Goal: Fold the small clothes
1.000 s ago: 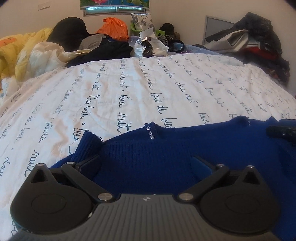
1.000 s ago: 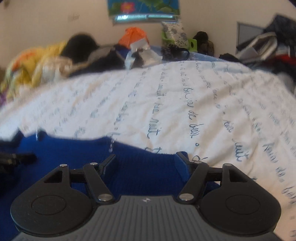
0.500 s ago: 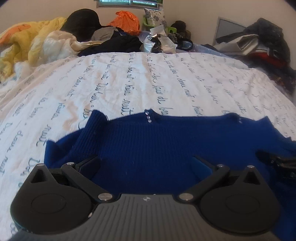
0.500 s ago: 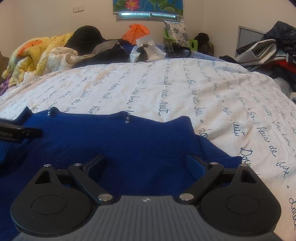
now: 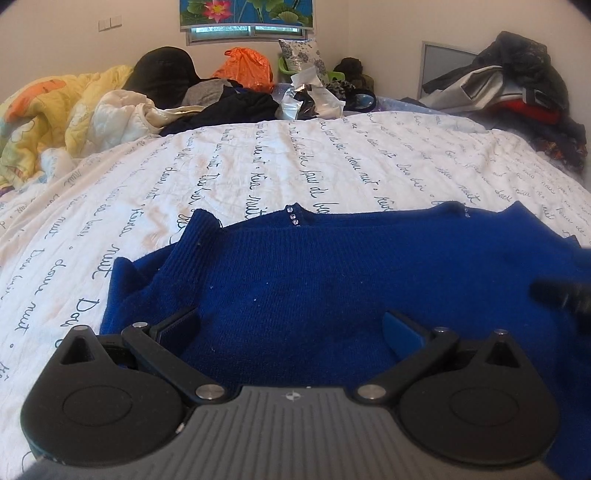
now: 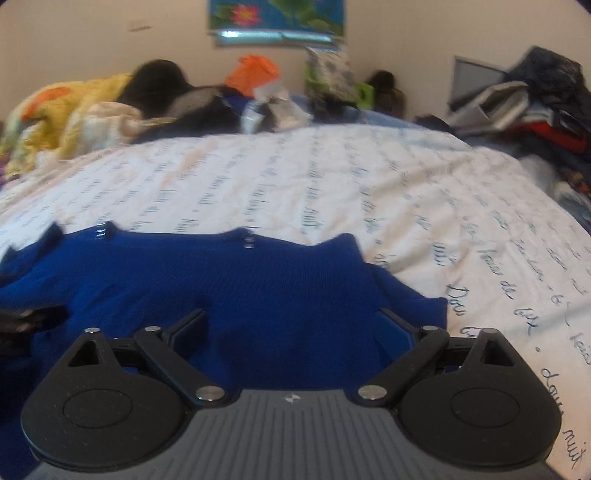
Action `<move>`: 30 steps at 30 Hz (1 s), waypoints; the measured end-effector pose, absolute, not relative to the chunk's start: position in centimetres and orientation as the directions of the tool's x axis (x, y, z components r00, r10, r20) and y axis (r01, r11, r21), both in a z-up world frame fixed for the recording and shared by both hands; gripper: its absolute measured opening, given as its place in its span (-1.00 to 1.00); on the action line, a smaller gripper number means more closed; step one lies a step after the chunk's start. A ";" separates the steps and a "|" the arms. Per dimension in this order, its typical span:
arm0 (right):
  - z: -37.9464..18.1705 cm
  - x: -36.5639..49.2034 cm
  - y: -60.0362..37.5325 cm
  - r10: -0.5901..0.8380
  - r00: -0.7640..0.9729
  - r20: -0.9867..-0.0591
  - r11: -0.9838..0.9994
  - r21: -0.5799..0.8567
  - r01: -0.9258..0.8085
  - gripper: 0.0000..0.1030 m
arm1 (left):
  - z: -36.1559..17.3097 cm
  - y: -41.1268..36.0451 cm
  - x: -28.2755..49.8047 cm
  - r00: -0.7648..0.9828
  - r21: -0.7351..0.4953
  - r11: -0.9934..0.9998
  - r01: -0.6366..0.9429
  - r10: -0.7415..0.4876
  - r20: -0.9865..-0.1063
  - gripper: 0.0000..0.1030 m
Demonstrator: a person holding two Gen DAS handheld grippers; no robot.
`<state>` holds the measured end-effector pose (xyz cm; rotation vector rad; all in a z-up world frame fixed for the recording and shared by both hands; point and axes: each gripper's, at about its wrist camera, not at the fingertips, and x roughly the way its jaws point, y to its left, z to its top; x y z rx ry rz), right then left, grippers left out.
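One royal-blue ribbed knit sweater, w/ tiny rhinestones along neckline, spread flat on near part of bed, on white quilted bedspread w/ dark cursive script. Folded cuff/sleeve end sticking up at sweater's left edge in left view.

Left gripper: jaws spread wide, nothing clamped, just blue knit lying below & between fingers. Right gripper: jaws just been opening, now at widest, nothing pinched; sweater fabric underneath, pads not pressing it. Right view blurry. Each gripper's black tip visible at edge of other's view, over sweater.

Beyond bedspread, far end of bed: yellow-orange comforter, black hat-like lump, orange plastic bag, floral-print cushion. Right side: heap of dark & red clothes. Lotus-flower picture on back wall.
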<state>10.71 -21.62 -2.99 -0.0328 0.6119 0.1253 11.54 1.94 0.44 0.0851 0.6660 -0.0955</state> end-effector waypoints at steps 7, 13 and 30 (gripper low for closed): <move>-3.9 10.9 -22.6 0.145 0.798 -0.584 0.989 0.056 -0.138 1.00 | 0.5 2.0 11.5 0.782 0.032 0.993 0.111 -0.067 -0.619 1.00; -3.7 10.9 -22.6 0.147 0.800 -0.582 0.989 0.065 -0.134 1.00 | 0.5 2.1 11.5 0.782 0.028 0.994 0.110 -0.069 -0.619 1.00; -3.8 11.0 -22.6 0.147 0.800 -0.582 0.989 0.066 -0.134 1.00 | 0.7 2.7 11.2 0.785 -0.007 0.996 0.086 -0.073 -0.615 1.00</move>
